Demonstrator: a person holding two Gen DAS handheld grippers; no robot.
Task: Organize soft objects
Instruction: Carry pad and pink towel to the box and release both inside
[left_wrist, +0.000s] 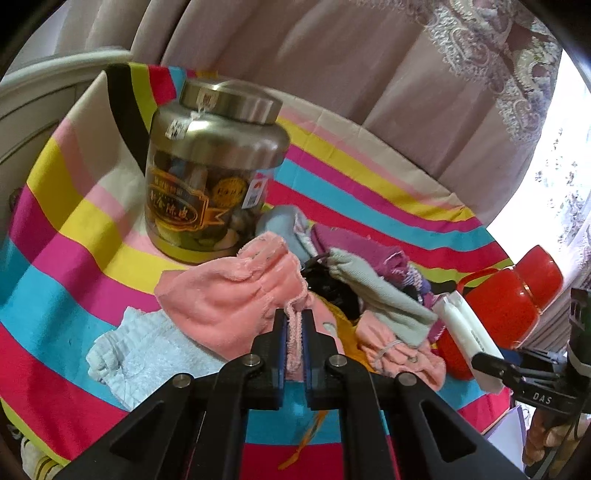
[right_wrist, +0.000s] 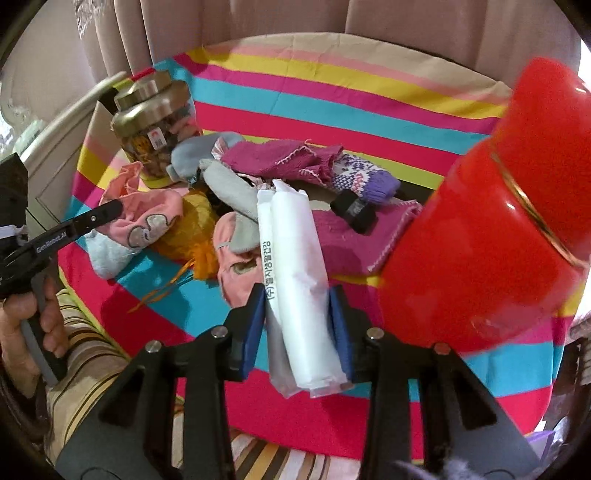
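My left gripper (left_wrist: 294, 323) is shut on the edge of a pink fleece cloth (left_wrist: 229, 295) and holds it over the pile of soft things; it also shows in the right wrist view (right_wrist: 110, 210). My right gripper (right_wrist: 297, 295) is shut on a white plastic-wrapped packet (right_wrist: 295, 258), which also shows in the left wrist view (left_wrist: 465, 336). The pile holds a magenta knit cloth (right_wrist: 280, 158), a grey sock (right_wrist: 232, 192), a purple patterned mitten (right_wrist: 365, 181), a yellow-orange cloth (right_wrist: 192, 229) and a pale blue towel (left_wrist: 147, 354).
A steel-lidded glass jar (left_wrist: 210, 166) stands behind the pile on the striped tablecloth (left_wrist: 66, 236). A red lidded container (right_wrist: 498, 221) stands close to the right of my right gripper. Pink curtains (left_wrist: 332, 55) hang behind the table.
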